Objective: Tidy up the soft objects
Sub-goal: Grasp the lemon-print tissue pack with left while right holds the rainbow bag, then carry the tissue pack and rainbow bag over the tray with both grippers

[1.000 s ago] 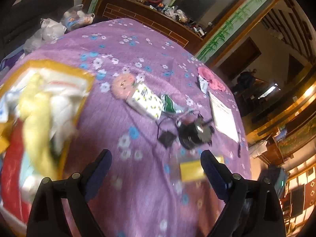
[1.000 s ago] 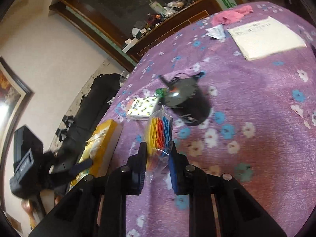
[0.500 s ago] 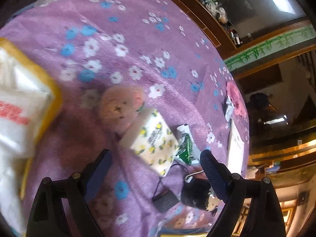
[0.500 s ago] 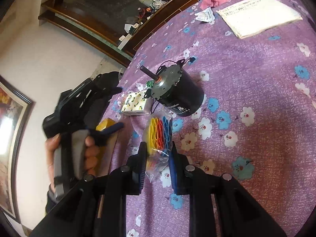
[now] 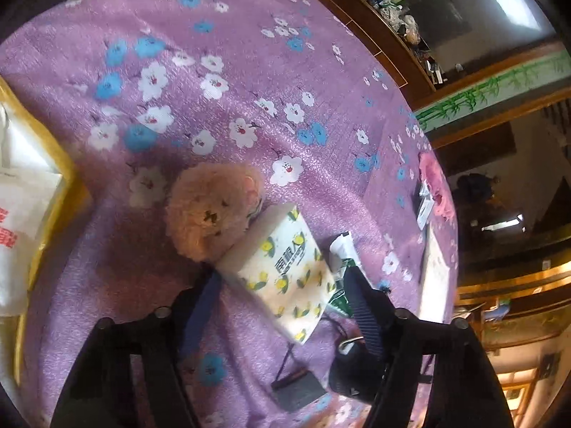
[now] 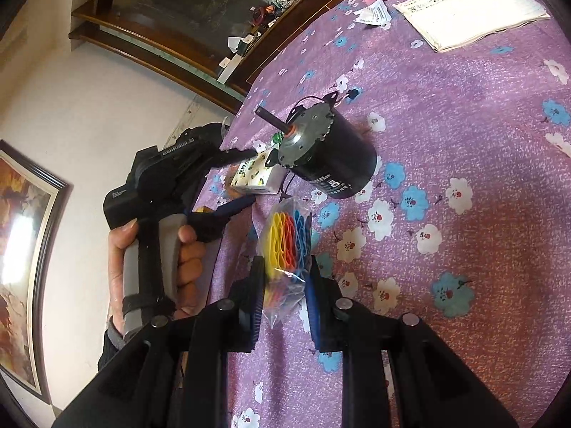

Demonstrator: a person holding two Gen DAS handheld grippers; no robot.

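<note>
Meanwhile, the left gripper (image 5: 278,285) had swung away from the yellow-rimmed tray of white bags (image 5: 64,192) at the left edge and come down over the soft white tissue pack printed with yellow lemons (image 5: 285,271), which lay on the purple flowered cloth of the bench (image 5: 214,107). A second earlier its view had taken in the whole spread from farther off; now the pack filled the space between its fingers. Its jaws had just been closing from wide to a middling gap, with the tissue pack between them. The blue pads stood close at either side of the pack, and whether they already pressed on it could not be told.

The pack leaned against the fluffy pink plush bear (image 5: 210,210) on its far left side, with a green-and-white sachet (image 5: 342,260) just beside it on the right. Nearer lay the black cylindrical motor (image 6: 328,157) and its small black block on a wire (image 5: 296,388).

The right gripper (image 6: 283,281) had scarcely moved and kept a narrow clamp on the clear bag of yellow, orange and blue rubber bands (image 6: 289,239), just near of the motor.

The change suggested the tissue pack was the next soft thing to be lifted, probably toward the tray. The bear touching it might be dragged along.
</note>
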